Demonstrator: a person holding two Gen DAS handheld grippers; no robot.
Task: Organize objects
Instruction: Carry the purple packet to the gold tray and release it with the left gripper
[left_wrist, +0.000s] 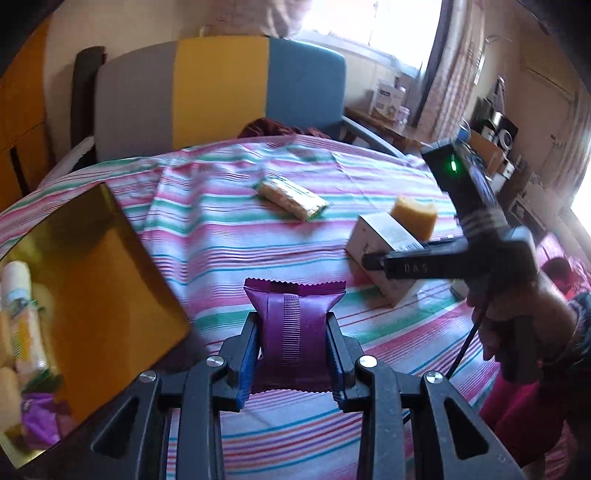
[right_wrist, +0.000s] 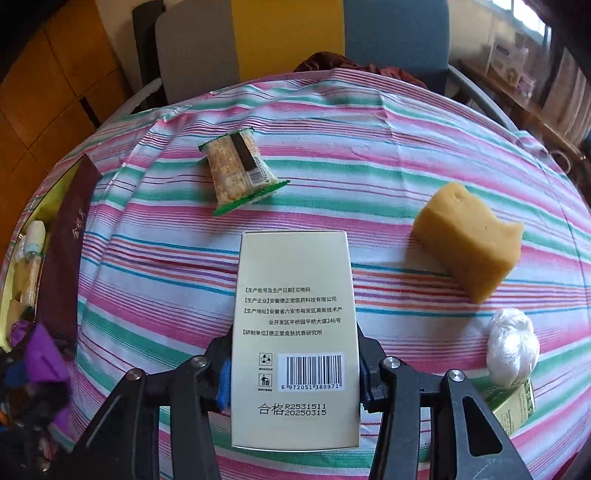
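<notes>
A striped cloth (right_wrist: 406, 155) in pink, green, blue and white covers the table, with a chair (left_wrist: 221, 92) in grey, yellow and blue panels behind it.

At the left edge of the table sits an open box with a gold lining (left_wrist: 92, 266), dark red on the outside with gold characters as the right wrist view shows it (right_wrist: 70, 251). Inside it lie a pale tube-like pack (left_wrist: 16, 291), some yellowish pieces too blurred to name, and a purple wrapper (left_wrist: 40, 417) in the near corner.

The cream carton (right_wrist: 295, 332), printed with Chinese text and 1 barcode, is the next largest thing. It sits between the pads of the right gripper (right_wrist: 295, 380), which press on its 2 long sides, the jaws partly apart to the carton's width. In the left wrist view the same carton (left_wrist: 384, 236) shows at the tip of that gripper, just above the cloth, with the person's hand (left_wrist: 517, 317) on the handle.

A yellow sponge block (right_wrist: 469, 247) rests on the cloth to the right of the carton, apart from it. A cracker pack with green edges (right_wrist: 240, 170) lies farther back, near the middle. A crumpled white plastic ball (right_wrist: 511, 350) sits on a small green box (right_wrist: 517, 406) at the near right.

The left gripper (left_wrist: 295, 350) is closed tight on a purple snack packet (left_wrist: 295, 325), pinched at both sides and held above the cloth, just beside the gold box.
</notes>
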